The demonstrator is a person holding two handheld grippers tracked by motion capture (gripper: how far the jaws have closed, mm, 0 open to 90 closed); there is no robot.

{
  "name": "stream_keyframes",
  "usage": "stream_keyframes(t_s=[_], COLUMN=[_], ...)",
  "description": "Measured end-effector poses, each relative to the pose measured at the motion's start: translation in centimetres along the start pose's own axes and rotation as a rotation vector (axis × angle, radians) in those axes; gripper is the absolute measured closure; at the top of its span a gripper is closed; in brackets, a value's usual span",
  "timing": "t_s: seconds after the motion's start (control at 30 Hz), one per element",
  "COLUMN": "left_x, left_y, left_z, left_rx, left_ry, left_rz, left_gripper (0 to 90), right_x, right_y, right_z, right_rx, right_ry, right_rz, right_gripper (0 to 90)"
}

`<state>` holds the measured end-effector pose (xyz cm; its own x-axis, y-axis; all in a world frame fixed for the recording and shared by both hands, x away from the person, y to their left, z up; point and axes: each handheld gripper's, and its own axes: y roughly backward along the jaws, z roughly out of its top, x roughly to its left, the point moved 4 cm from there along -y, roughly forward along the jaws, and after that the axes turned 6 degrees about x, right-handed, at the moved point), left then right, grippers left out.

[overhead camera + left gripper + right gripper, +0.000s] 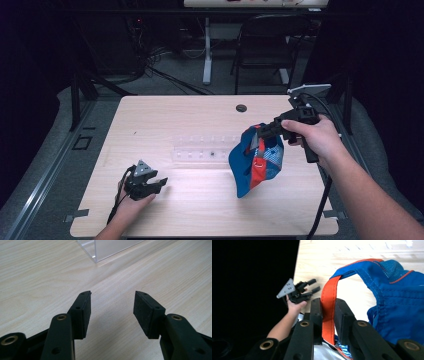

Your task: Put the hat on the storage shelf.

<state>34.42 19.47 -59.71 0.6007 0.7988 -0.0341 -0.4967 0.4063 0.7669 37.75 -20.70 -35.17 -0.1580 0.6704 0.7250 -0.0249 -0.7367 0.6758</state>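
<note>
**Across the tabletop: idle gripper at left, blue garment lifted at right**

Near the front left corner of the wooden table [150, 115], the left gripper [159, 185] rests low over the wood in the person's left hand [132, 207], its grey three-cornered plate on top and its cable trailing back toward the near edge. Its jaws stand spread apart with bare wood between the pads [83, 312], as the left gripper view shows, and nothing is in them. Around it the surface lies open toward the left edge, the far left corner and the middle of the near edge.

At the centre, a clear plastic tray [200, 150] lies flat on the wood, well apart from the left gripper and just left of the garment; one transparent corner [95, 255] shows ahead of the left jaws. Beyond the tray, wood runs bare to the far edge, where a dark round cable hole [241, 108] sits.

Right of centre, the blue garment [255, 162] with orange trim hangs from the right gripper [260, 132], its lower end just at the table surface. The right gripper's jaws are pressed together on the garment's orange strap [328, 307], pinching it between the pads. The right hand [315, 137] holds that gripper above the table, near the right edge.
</note>
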Motion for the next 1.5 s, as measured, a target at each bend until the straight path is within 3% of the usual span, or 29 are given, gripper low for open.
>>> stream_keyframes(t_s=[0.03,0.07,0.3,0.43,0.57,0.97,1.5], left_x=[0.0,0.0,0.0,0.0,-0.1,-0.1,-0.2], left_y=[0.0,0.0,0.0,0.0,0.0,0.0,0.0], left_z=[0.0,0.0,0.0,0.0,0.0,0.0,0.1], left_rx=[0.000,0.000,-0.001,-0.001,-0.001,0.008,0.010], left_ry=[0.000,-0.002,-0.004,0.000,-0.001,-0.002,-0.002], left_rz=[0.000,0.000,-0.001,-0.002,-0.004,-0.013,-0.018], left_gripper=[48.4,48.4,48.4,48.4,48.4,48.4,48.4], right_x=[0.0,0.2,0.9,1.7,2.5,3.3,5.0], right_y=[0.0,-0.1,-0.6,-0.7,-0.3,1.0,0.6], right_z=[0.0,0.3,0.9,1.2,1.8,3.1,5.6], right_rx=[0.000,-0.021,-0.041,-0.034,-0.060,-0.110,-0.161], right_ry=[0.000,0.011,0.026,0.039,0.043,0.033,0.033], right_rz=[0.000,0.035,0.083,0.077,0.079,0.081,0.089], right_gripper=[78.4,78.4,78.4,78.4,78.4,78.4,78.4])
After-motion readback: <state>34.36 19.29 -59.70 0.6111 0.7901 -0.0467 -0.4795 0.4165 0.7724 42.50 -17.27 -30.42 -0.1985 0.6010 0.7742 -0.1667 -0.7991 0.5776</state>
